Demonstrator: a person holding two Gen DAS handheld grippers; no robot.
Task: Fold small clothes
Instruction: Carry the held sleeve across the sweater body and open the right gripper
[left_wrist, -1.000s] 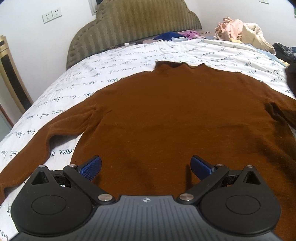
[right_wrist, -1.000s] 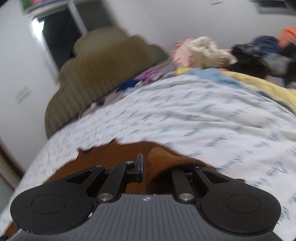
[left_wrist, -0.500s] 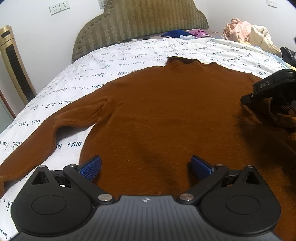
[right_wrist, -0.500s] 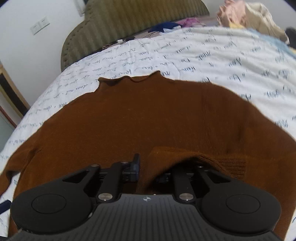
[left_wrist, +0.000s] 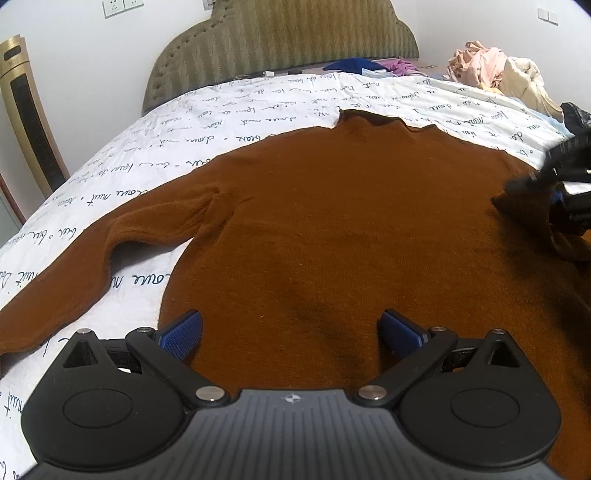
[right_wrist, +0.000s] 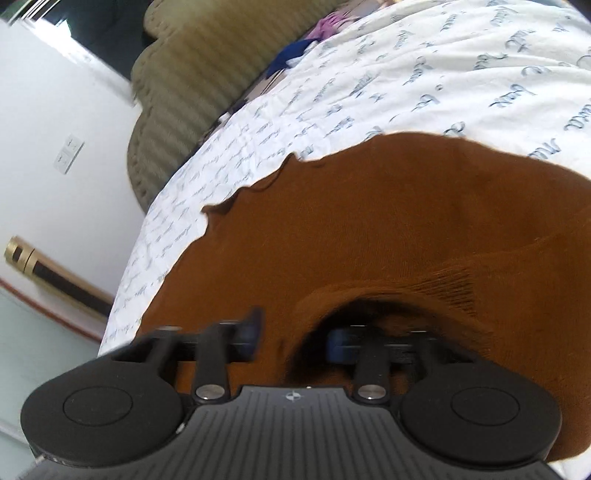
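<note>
A brown knit sweater (left_wrist: 332, 221) lies flat on the bed, collar (left_wrist: 384, 120) at the far end and left sleeve (left_wrist: 74, 273) stretched out to the left. My left gripper (left_wrist: 291, 332) hovers open over the hem with nothing between its blue pads. At the right edge of the left wrist view, my right gripper (left_wrist: 554, 192) shows blurred over the sweater's right side. In its own view the right gripper (right_wrist: 293, 336) has the ribbed right sleeve cuff (right_wrist: 443, 288) draped over its right finger, and the jaws are closing on that cloth.
The sweater rests on a white sheet with script print (left_wrist: 258, 107). A padded olive headboard (left_wrist: 280, 40) stands at the far end. Piled clothes (left_wrist: 491, 70) sit at the far right corner. A gold and black unit (left_wrist: 26, 118) stands by the wall on the left.
My right gripper has carried the sleeve cuff in over the sweater's right side, sinking and rolling. Its jaws stand a little wider than before. The left gripper has hardly moved.
</note>
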